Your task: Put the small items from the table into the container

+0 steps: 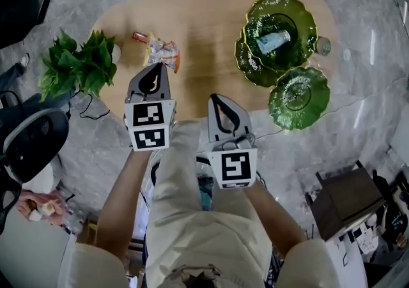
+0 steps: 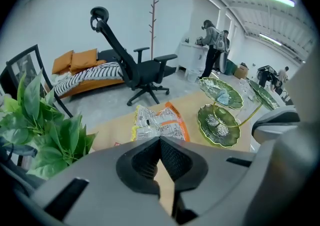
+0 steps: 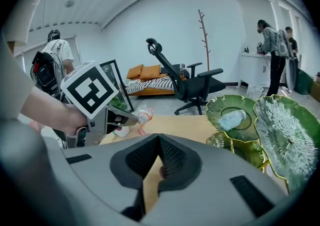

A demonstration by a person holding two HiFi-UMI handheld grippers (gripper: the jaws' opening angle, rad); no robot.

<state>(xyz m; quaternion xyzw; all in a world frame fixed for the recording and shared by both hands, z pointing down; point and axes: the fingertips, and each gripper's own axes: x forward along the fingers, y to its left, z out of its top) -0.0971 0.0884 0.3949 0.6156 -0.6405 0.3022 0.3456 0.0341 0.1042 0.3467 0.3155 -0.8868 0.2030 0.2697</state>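
Grippers come nearest: we hold the left gripper point(image 1: 155, 68) and the right gripper point(image 1: 216, 100) above the near part of the oval light-wood surface point(image 1: 204, 18). Both have their jaws pressed together with nothing between them. Just beyond the left gripper lies a crinkled white-and-orange snack packet point(image 1: 163, 52), with a small red wrapped item point(image 1: 139, 37) beside it and a leafy green potted plant point(image 1: 80, 66) at the left end. Farther right stands the glossy green leaf-shaped tiered dish point(image 1: 300, 6), with a pale blue packet point(image 1: 273, 41) in its upper bowl.
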